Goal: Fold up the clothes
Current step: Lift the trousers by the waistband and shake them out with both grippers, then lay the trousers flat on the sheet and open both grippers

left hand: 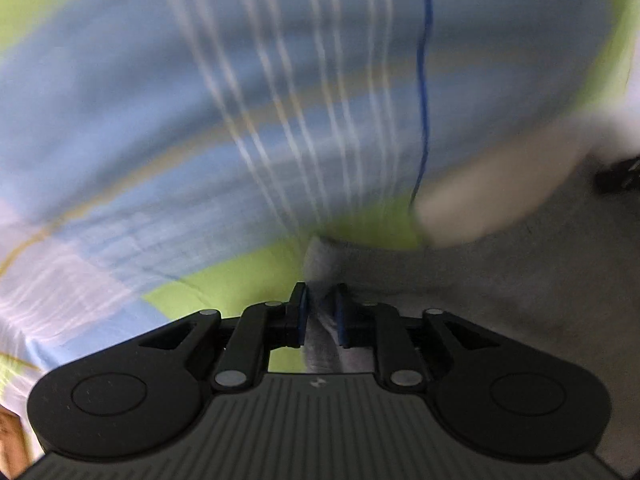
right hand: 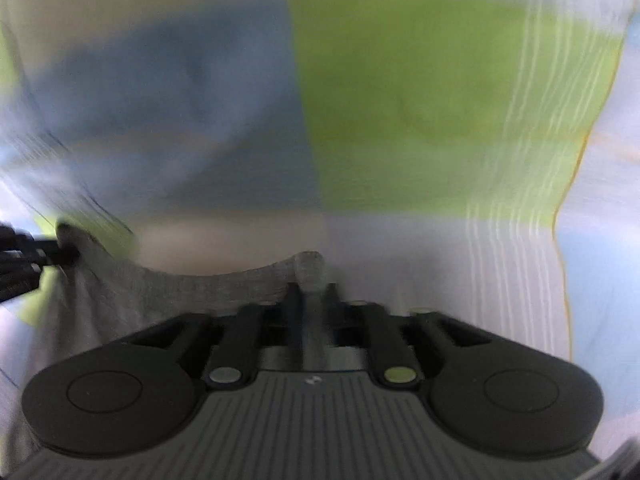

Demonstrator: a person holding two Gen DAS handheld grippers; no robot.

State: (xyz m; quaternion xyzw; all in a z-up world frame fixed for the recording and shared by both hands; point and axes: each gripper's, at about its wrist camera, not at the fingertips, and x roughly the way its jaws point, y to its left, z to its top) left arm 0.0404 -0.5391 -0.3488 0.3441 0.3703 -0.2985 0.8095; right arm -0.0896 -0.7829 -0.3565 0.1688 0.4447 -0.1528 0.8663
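Observation:
A grey garment [left hand: 460,272] is held up between both grippers over a checked cloth. My left gripper [left hand: 322,300] is shut on one corner of it; the grey fabric runs off to the right. My right gripper [right hand: 312,292] is shut on another corner [right hand: 310,268], and the garment's top edge [right hand: 180,284] sags away to the left. There the left gripper [right hand: 24,260] shows at the edge, pinching the far corner. Both views are blurred by motion.
A blue, green, white and lilac checked sheet [left hand: 200,100] covers the surface below and also shows in the right wrist view [right hand: 400,92]. A cream patch [left hand: 500,196] lies at the right. A dark object [left hand: 620,172] sits at the far right edge.

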